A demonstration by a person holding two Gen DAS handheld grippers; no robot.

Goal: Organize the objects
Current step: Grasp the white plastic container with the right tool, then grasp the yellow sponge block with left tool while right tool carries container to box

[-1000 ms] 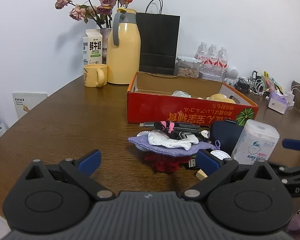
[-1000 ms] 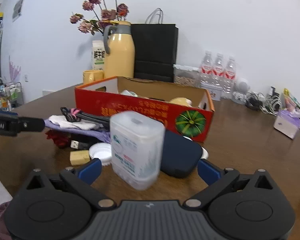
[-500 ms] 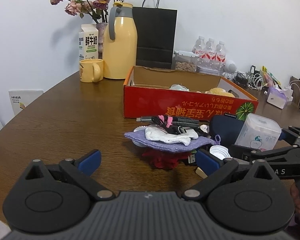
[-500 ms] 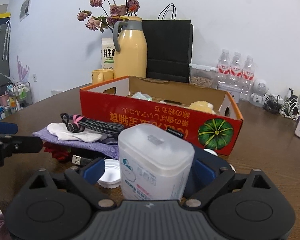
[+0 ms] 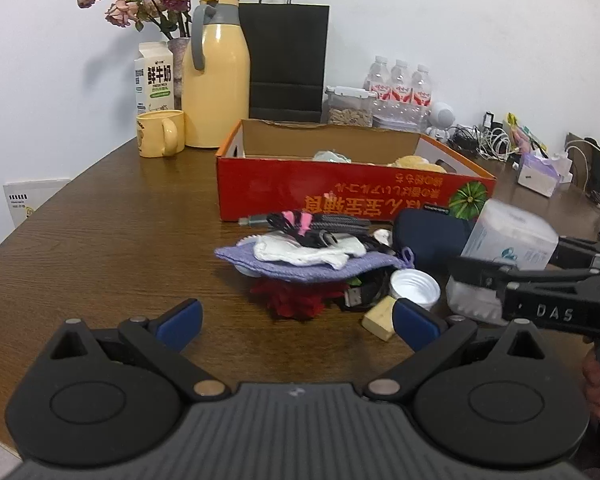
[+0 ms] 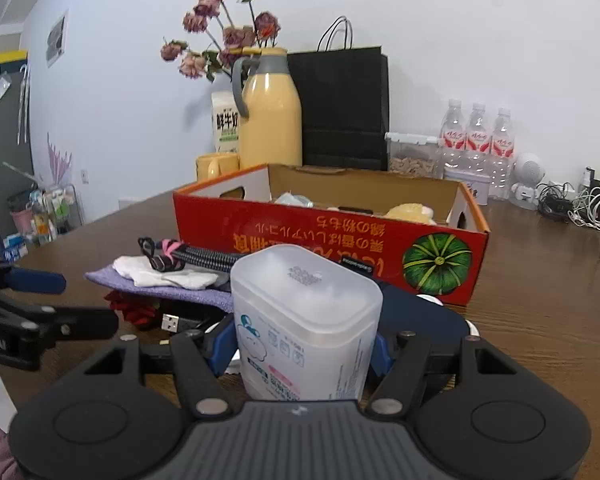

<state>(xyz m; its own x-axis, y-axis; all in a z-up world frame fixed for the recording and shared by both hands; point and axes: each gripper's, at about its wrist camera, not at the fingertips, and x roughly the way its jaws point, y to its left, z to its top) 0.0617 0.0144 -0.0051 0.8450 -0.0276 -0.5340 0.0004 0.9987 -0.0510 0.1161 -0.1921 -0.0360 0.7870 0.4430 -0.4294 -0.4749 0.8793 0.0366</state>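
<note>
Between the blue pads of your right tool (image 6: 300,350) sits a translucent white plastic container (image 6: 306,320), upright, with both pads pressed against its lower sides, so that tool is clamped on it. Seen from the left wrist view, the same container (image 5: 504,254) stands at the right of the clutter with your right tool (image 5: 540,280) reaching across it; whether its base touches the wooden surface (image 5: 120,240) cannot be told.

Your left tool (image 5: 296,320) hangs with its pads wide apart and nothing between them, just near of the pile. That pile holds a purple knitted cloth (image 5: 300,264) with a white cloth (image 5: 304,250) and a coiled braided cable (image 5: 328,226) on top, and something red (image 5: 296,298) underneath. Beside it on the right lie a white bottle cap (image 5: 414,288), a USB plug (image 5: 354,298) and a pale yellow block (image 5: 380,318). A dark blue pouch (image 5: 428,236) lies behind the container. Farther back stands the open red cardboard box (image 5: 340,196), with a yellow thermos jug (image 5: 216,92) at far left.
</note>
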